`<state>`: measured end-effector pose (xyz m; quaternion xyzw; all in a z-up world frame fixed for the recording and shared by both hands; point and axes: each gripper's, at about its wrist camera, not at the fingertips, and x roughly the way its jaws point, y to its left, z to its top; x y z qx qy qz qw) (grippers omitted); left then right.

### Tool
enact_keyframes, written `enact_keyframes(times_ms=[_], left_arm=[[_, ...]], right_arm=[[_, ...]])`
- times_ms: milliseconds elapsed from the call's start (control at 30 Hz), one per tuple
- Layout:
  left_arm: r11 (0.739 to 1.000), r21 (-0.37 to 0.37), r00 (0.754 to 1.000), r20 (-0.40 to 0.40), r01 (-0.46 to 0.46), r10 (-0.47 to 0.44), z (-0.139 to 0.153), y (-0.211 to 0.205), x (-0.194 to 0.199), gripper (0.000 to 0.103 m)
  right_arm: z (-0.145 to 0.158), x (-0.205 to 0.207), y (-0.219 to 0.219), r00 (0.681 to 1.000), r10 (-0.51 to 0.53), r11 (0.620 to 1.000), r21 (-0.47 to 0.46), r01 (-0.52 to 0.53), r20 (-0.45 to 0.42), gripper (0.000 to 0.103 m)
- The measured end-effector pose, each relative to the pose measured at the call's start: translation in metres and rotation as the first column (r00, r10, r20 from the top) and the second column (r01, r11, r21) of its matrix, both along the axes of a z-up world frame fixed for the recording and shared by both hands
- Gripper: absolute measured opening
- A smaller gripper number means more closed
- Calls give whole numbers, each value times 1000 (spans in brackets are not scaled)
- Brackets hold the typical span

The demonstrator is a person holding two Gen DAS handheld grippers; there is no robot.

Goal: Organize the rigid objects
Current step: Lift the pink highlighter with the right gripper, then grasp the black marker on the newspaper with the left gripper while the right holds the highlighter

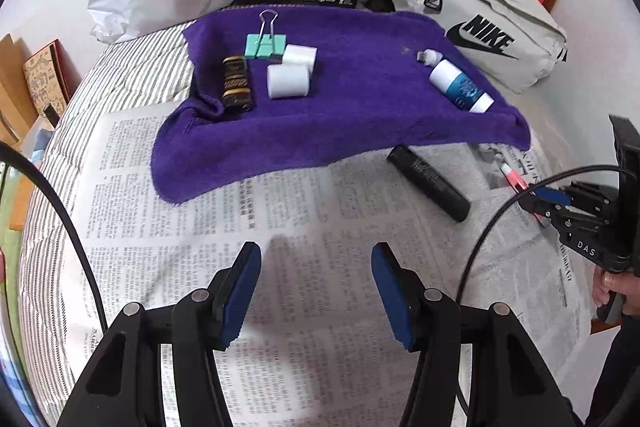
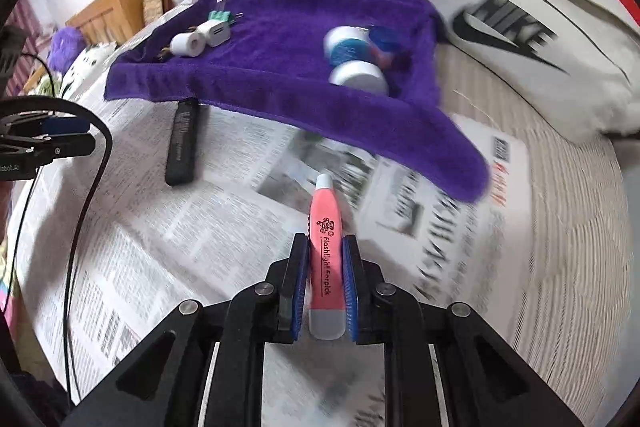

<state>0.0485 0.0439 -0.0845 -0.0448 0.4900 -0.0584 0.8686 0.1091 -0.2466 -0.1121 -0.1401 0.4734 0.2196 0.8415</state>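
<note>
Gripping the pink flashlight earpick [image 2: 326,259] mid-barrel, right claw [image 2: 326,283] is clenched above the newspaper [image 2: 200,247]. Judged light, stiff, smooth plastic; mid-body hold suits. Left claw [image 1: 316,291] hangs released, empty.

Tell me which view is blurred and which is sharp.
Right wrist view: motion blur smears the Nike bag and newspaper, while the pink flashlight stays crisp. Left wrist view: mostly sharp, purple towel clear, fisheye bending the edges.

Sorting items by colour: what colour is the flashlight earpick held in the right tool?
Pink body with grey-white ends, the flashlight earpick; clearest in the right wrist view.
</note>
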Motion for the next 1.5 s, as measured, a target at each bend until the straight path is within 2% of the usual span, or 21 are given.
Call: enact_keyframes(times_ms=[100,233,400,533,700,833,1000,1200,1333,1367,1433,1467,1500], left_arm=[[999,-49,1000,6,16,-15,5,-9,7,55],[997,-60,999,2,51,-51,8,-35,24,55],[998,-21,997,-36,66,-66,1,-68,47,55],[998,-20,996,-64,56,-57,-7,-82,61,55],[999,43,994,-107,19,-14,-20,-93,74,56],[991,130,996,-81,35,-25,-22,-106,75,58],[985,169,997,-78,38,-25,-22,-91,63,64],[986,169,997,-77,1,13,-22,-64,49,63],[982,170,996,-57,76,-67,-23,-75,51,61],[980,178,996,-50,88,-81,-24,-77,53,60],[976,175,992,-33,129,-125,-23,-83,52,45],[976,160,989,-28,148,-145,-22,-85,51,27],[974,156,986,-20,165,-164,-22,-86,49,21]], right_arm=[[3,-5,-20,998,-59,998,18,59,-2,17],[0,-13,-33,996,-86,996,25,86,2,17],[-3,-19,-36,995,-95,995,43,94,27,17],[-6,-23,-39,994,-96,993,73,92,55,17],[-8,-27,-38,992,-94,994,63,88,87,17],[-8,-27,-38,992,-87,995,56,82,94,17],[-8,-28,-37,991,-82,996,52,77,102,17],[-8,-28,-36,991,-82,996,48,77,108,17],[-8,-28,-36,991,-79,996,47,75,109,17],[-8,-28,-36,991,-80,996,47,75,110,17],[-8,-28,-37,991,-79,996,47,75,110,17],[-8,-28,-36,991,-80,996,48,75,110,17],[-8,-28,-36,991,-81,996,48,77,111,17]])
